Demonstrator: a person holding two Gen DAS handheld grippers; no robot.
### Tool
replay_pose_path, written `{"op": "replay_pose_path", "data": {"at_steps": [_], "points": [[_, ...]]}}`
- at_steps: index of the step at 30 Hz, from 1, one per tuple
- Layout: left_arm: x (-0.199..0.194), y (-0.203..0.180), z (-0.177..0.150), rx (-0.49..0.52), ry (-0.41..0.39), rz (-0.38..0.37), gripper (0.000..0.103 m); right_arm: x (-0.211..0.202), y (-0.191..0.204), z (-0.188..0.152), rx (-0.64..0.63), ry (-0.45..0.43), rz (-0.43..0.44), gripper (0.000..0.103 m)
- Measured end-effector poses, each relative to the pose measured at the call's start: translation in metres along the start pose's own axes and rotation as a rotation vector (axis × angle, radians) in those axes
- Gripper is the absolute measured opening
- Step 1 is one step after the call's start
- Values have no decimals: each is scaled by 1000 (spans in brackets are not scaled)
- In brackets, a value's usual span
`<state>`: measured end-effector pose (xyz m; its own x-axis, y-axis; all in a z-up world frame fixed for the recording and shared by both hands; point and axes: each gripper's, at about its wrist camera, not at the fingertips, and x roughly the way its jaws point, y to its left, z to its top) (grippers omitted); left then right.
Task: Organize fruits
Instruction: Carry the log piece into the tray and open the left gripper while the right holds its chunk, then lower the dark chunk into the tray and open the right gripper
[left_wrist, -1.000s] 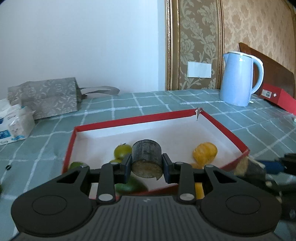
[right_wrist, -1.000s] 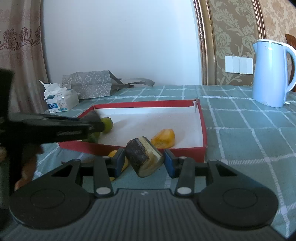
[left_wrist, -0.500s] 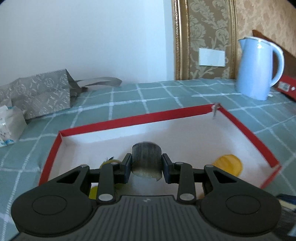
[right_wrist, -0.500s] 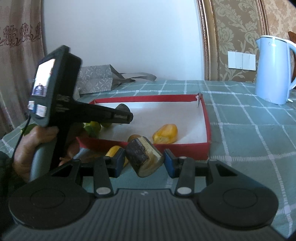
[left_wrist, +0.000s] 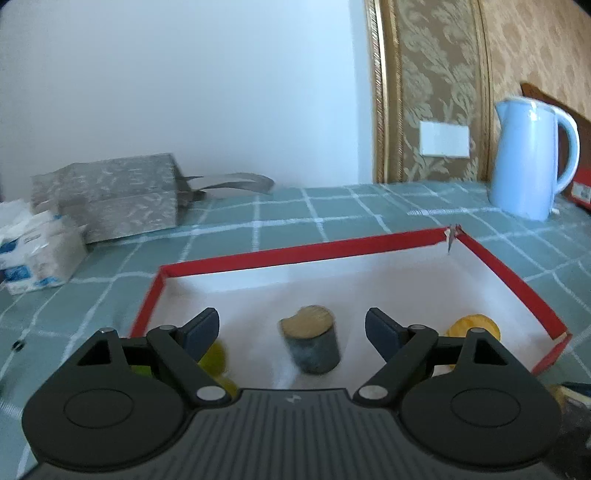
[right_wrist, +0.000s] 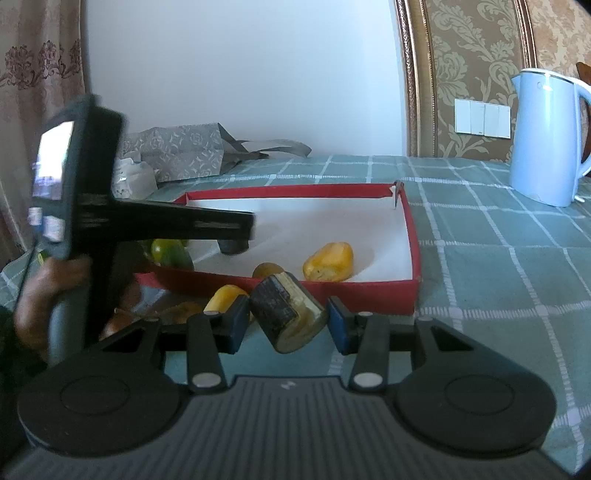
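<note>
A red-rimmed white tray (left_wrist: 332, 248) lies on the table; it also shows in the right wrist view (right_wrist: 413, 236). My left gripper (left_wrist: 291, 330) is open above the tray, and a dark cut fruit chunk (left_wrist: 312, 341) stands free between its fingers on the tray floor. My right gripper (right_wrist: 284, 320) is shut on another dark cut chunk (right_wrist: 286, 317), held just outside the tray's near wall. A yellow fruit (right_wrist: 328, 262) and green fruits (right_wrist: 170, 253) lie in the tray. A yellow piece (right_wrist: 225, 297) lies in front of the tray.
A pale blue kettle (left_wrist: 528, 158) stands at the back right. A grey patterned bag (left_wrist: 110, 195) and a tissue pack (left_wrist: 33, 251) sit at the back left. The left gripper's body and the hand on it (right_wrist: 74, 206) fill the left of the right wrist view.
My left gripper has opened and let go of its dark chunk, which now stands on the tray floor. My right gripper still holds its chunk in the same place.
</note>
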<state>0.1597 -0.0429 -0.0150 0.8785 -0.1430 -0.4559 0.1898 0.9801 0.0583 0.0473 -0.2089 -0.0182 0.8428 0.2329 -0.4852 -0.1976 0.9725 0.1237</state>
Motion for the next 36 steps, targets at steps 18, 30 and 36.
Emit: {"op": "replay_pose_path", "data": {"at_steps": [18, 30, 36], "points": [[-68, 64, -59, -114, 136, 0, 87, 4, 4, -4, -17, 16, -24, 43], [-60, 59, -67, -76, 193, 54, 103, 1, 4, 3, -25, -15, -38, 43], [-60, 59, -67, -77, 194, 53, 103, 9, 5, 23, -52, -20, -49, 43]]}}
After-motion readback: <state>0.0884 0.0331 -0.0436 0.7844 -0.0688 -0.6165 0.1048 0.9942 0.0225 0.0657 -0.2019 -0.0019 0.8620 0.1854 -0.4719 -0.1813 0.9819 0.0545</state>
